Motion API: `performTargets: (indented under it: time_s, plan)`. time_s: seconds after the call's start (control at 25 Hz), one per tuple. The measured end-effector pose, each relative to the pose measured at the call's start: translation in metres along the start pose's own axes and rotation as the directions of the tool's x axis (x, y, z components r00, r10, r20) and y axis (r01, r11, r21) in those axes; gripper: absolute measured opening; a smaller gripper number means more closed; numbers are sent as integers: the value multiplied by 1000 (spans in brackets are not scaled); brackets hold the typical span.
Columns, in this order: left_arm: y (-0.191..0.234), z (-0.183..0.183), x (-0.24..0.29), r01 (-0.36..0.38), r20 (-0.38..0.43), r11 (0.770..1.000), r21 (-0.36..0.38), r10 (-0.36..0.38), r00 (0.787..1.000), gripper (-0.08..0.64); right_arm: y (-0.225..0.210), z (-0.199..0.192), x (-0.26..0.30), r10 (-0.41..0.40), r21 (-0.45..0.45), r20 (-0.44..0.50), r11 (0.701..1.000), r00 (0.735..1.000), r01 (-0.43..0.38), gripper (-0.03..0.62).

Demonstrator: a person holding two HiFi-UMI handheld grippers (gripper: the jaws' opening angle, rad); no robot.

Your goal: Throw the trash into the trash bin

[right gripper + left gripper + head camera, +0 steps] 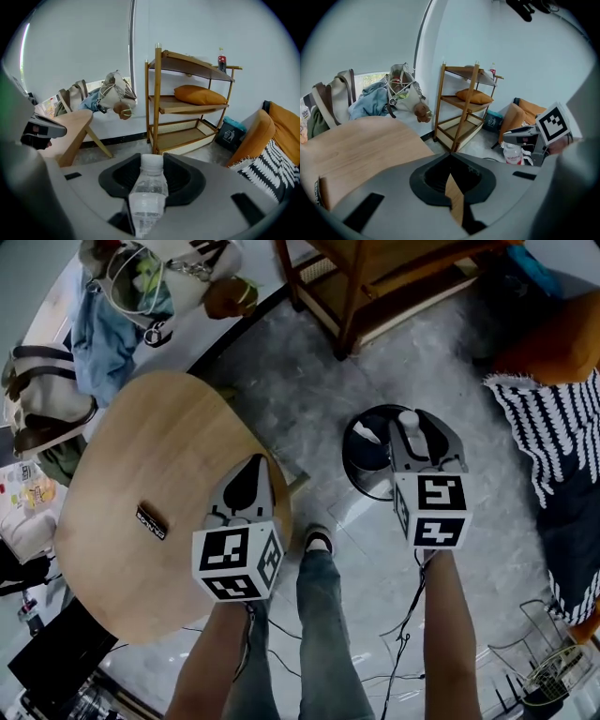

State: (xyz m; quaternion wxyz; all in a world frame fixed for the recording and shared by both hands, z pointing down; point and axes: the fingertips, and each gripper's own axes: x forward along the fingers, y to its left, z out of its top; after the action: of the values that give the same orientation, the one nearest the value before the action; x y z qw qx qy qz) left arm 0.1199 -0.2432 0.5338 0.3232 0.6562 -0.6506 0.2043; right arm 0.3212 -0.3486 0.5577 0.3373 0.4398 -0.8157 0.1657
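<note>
My right gripper (412,427) is shut on a clear plastic bottle (147,190) with a white cap (409,418), which lies lengthwise between the jaws. It hangs over the near rim of a round black trash bin (364,465) on the floor; something white lies inside the bin. The left gripper view shows the same bottle (513,153), with a red label, at the right. My left gripper (253,467) is above the right edge of the round wooden table (141,456), its jaws shut with nothing between them (450,154). A small dark wrapper (150,521) lies on the table.
A wooden shelf rack (185,101) with an orange cushion stands ahead. Beside it are a small dark box with a bin symbol (229,135) and an orange seat with a striped throw (548,399). Bags and clothes (122,296) lie beyond the table. My own leg and foot (319,549) stand between the grippers.
</note>
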Motion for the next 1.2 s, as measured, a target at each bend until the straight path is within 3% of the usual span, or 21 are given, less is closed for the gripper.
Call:
performTargets:
  time_s: [0.4,0.68,1.2]
  plan:
    - [-12,-16,16,-2,-33,1000,8,3,999,11,-18,-26,19,-51,42,37,998,998,50,158]
    - [-7,-14,17,-9,-30,1000,-4,9,1000,11,-19,-51,25,-49,57,-70,997,996,53,192]
    - [22,-14,-9,-26,-9,999,-40,26,1000,11,14,-44,3,-42,32,-92,998,995,46,204]
